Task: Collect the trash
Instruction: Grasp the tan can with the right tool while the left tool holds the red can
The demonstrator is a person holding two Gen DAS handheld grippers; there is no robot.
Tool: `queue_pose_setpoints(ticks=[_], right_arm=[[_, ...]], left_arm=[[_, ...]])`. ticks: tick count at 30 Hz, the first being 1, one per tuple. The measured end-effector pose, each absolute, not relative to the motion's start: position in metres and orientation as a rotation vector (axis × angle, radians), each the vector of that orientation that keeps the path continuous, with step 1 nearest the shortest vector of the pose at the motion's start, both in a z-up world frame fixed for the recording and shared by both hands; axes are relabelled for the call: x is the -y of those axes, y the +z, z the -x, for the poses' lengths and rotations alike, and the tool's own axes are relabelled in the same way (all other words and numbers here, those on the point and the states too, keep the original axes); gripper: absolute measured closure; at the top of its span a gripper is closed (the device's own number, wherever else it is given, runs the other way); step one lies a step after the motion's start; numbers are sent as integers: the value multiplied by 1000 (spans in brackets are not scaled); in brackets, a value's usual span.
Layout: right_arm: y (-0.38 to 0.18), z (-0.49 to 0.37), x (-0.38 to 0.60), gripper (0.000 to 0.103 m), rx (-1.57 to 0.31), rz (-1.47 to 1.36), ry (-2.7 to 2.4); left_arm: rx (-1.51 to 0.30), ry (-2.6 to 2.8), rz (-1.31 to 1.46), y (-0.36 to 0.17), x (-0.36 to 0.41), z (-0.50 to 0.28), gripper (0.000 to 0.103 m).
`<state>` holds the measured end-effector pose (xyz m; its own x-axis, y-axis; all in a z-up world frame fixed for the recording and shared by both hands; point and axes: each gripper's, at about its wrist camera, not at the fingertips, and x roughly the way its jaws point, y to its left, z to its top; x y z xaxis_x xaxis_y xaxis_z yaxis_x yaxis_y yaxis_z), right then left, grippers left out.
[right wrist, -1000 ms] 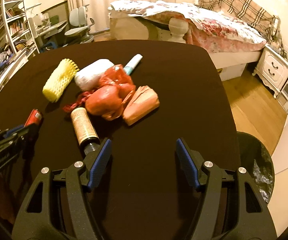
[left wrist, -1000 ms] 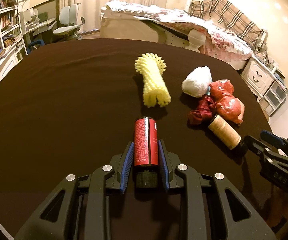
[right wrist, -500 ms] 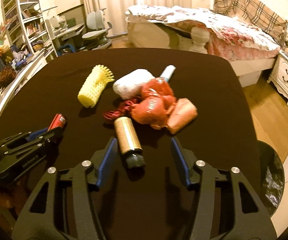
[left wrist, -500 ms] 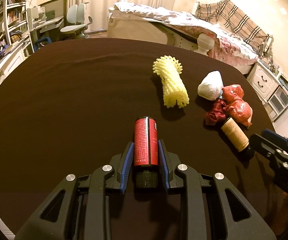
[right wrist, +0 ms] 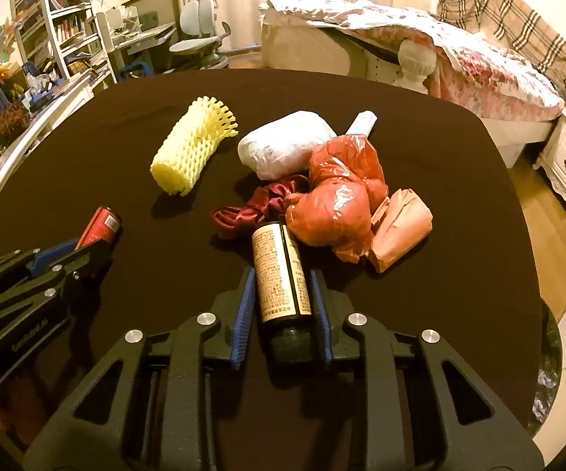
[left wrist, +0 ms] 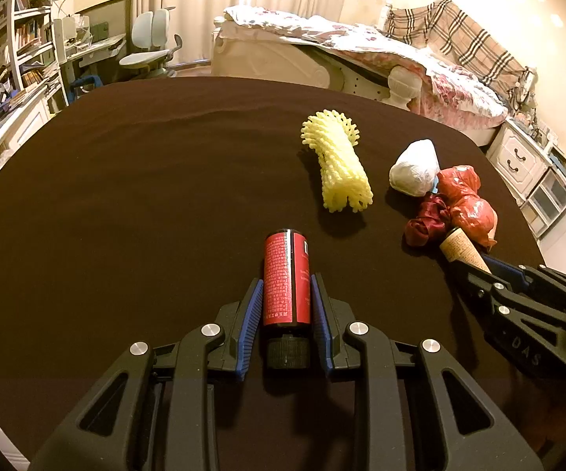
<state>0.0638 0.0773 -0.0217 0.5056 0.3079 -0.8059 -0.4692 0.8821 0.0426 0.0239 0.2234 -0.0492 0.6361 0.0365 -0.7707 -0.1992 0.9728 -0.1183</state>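
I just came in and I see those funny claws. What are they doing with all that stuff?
A person is picking up trash from the dark table with two grippers. The left gripper is shut on a red bottle. The right gripper is shut on a brown bottle. The yellow foam net, white bundle and red bags lie on the table.

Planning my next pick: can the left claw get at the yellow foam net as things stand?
Probably not yet. The left claw is shut on the red bottle, so it has no free grip. The path itself looks open: the foam net lies alone on the table, ahead and slightly right.
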Motion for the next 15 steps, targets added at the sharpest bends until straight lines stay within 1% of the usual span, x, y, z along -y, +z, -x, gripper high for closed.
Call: queue_pose_setpoints(ticks=[3, 15], right_arm=[[-21, -58, -72, 79, -926, 174, 472], [3, -34, -26, 79, -860, 68, 436]], left_arm=[[-866, 136, 191, -48, -222, -22, 75], [-821, 84, 194, -36, -196, -10, 75]])
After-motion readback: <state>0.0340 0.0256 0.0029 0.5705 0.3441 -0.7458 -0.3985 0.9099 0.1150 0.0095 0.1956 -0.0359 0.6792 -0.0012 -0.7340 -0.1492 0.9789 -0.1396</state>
